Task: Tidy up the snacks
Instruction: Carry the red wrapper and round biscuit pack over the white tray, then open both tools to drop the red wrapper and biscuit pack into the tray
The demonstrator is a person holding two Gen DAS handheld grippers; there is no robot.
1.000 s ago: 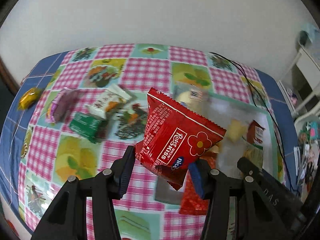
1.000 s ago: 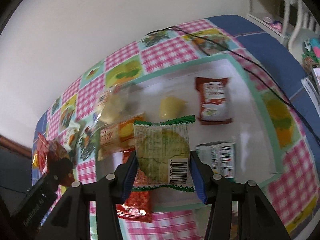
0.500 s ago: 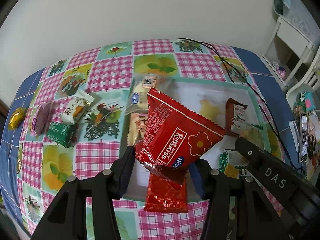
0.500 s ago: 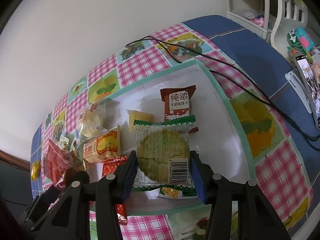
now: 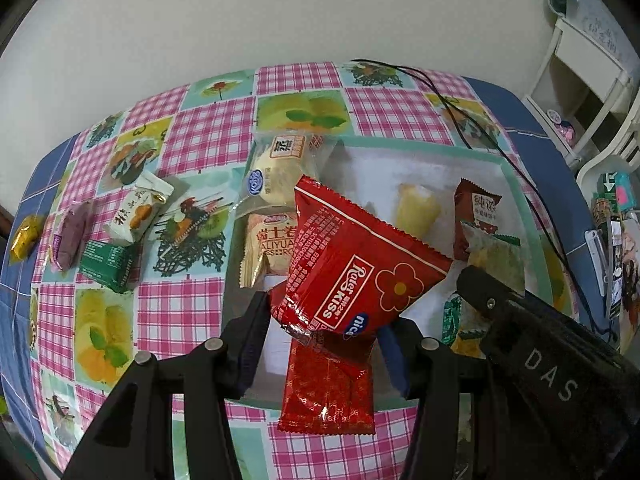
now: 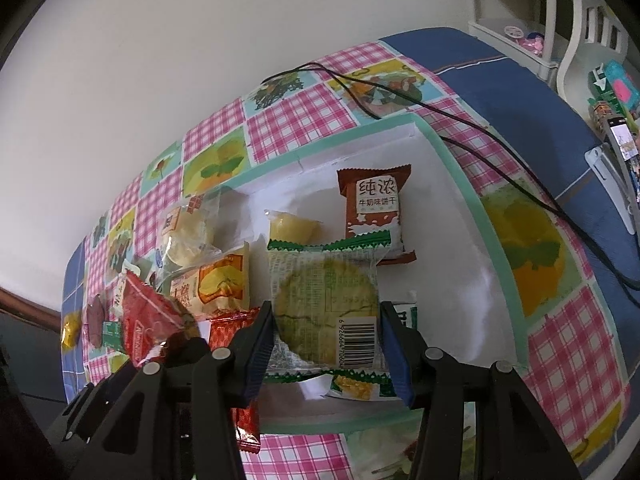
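Many snacks lie in the white tray [image 6: 460, 184]. The left tool [image 5: 324, 334] grips a red bag [image 5: 360, 268], the right tool [image 6: 326, 338] a green cookie pack [image 6: 324, 300]. Four snacks [image 5: 120, 216] wait on the tabletop [image 5: 180, 312].

In the left wrist view the white tray [image 5: 516, 184], a second ago at the right edge of the frame behind the red Rater Kiss packet [image 5: 352, 276], now fills the centre and right. The loose snacks on the bench [image 5: 180, 308], among them the green packet [image 5: 106, 266] and the purple one [image 5: 68, 236], sit further left. In the right wrist view the tray [image 6: 492, 240] looks more tilted and the brown biscuit packet [image 6: 374, 208] lies closer above the green-edged cookie packet [image 6: 324, 304].
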